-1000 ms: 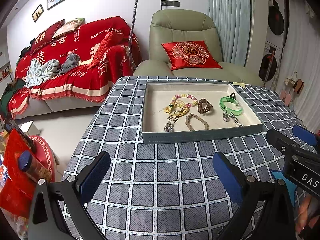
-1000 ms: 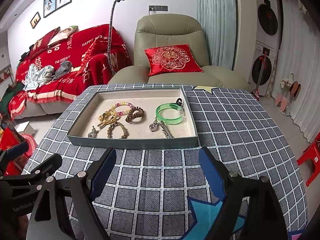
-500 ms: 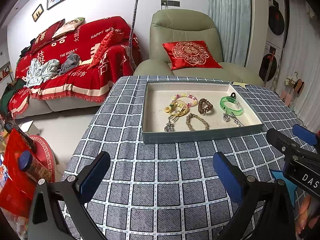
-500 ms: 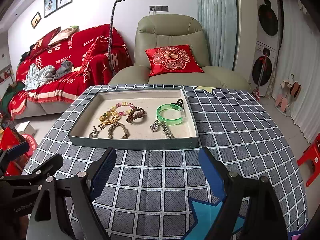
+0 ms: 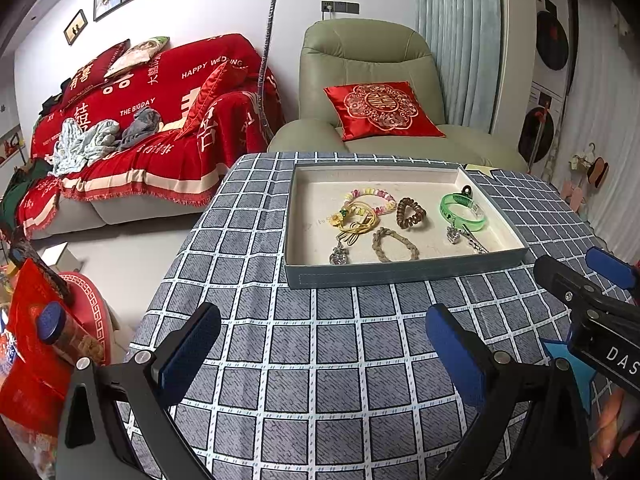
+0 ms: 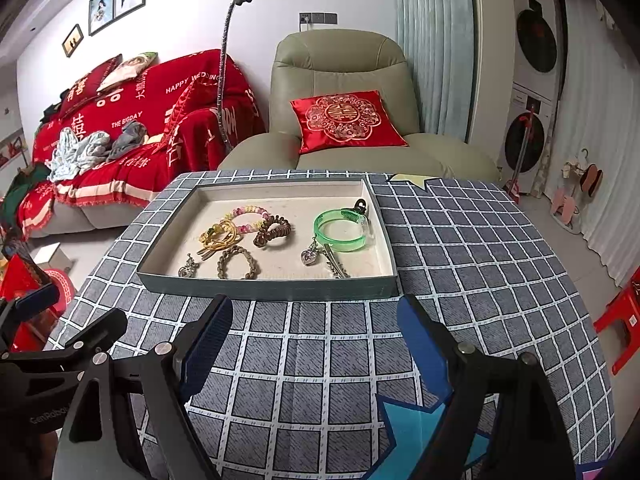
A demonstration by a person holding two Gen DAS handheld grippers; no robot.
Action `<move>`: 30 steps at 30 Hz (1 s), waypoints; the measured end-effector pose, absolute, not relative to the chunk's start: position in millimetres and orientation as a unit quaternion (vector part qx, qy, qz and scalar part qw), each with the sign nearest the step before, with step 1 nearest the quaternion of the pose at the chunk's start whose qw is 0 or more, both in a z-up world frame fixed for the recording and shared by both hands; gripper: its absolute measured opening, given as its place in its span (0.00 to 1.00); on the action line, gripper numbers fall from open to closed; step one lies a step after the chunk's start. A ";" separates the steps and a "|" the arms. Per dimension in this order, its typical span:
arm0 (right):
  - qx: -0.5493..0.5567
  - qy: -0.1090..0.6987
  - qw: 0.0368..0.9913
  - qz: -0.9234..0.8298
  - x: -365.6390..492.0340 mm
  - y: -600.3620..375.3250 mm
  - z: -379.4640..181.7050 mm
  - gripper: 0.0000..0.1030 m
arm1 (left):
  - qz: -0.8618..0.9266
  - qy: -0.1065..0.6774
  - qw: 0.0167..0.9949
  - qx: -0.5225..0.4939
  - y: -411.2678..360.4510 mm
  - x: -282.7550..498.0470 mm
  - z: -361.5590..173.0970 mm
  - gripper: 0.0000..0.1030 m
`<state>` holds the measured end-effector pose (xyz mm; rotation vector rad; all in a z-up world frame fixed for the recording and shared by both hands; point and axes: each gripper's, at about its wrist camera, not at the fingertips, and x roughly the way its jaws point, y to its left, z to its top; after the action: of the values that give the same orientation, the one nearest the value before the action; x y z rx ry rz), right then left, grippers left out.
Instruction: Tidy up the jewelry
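A shallow grey tray (image 5: 400,274) (image 6: 264,289) with a cream lining stands on the checked tablecloth. In it lie a green bangle (image 5: 462,212) (image 6: 340,230), a brown coil hair tie (image 5: 411,213) (image 6: 273,231), a pastel bead bracelet (image 5: 372,196) (image 6: 250,216), a yellow cord bracelet (image 5: 356,220) (image 6: 220,236), a braided olive bracelet (image 5: 394,244) (image 6: 236,262), and silver heart charms (image 5: 338,256) (image 6: 308,256). My left gripper (image 5: 320,348) and right gripper (image 6: 312,344) are both open and empty, above the cloth in front of the tray.
The round table (image 6: 500,280) drops off at left and right. A green armchair (image 5: 372,76) with a red cushion stands behind it, a red-covered sofa (image 5: 140,120) at the left. Red packages (image 5: 36,340) lie low at the left. A red stool (image 6: 620,320) stands at the right.
Barely any. The right wrist view has crept slightly towards the tray; both grippers stay open and empty.
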<state>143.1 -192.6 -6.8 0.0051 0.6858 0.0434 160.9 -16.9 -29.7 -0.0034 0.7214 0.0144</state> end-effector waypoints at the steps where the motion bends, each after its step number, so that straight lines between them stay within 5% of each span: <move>1: 0.002 0.336 0.942 0.021 142.8 -193.0 -7.2 0.84 | 0.007 0.353 0.936 -0.002 -17.0 161.0 -29.7 1.00; 30: 0.002 0.336 0.942 0.021 142.9 -191.1 -7.1 0.84 | 0.008 0.355 0.935 -0.002 -16.4 161.7 -30.3 1.00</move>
<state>142.9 -191.1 -7.1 0.0045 0.6844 0.0435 161.7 -16.4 -30.3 -0.0044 0.7262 0.0164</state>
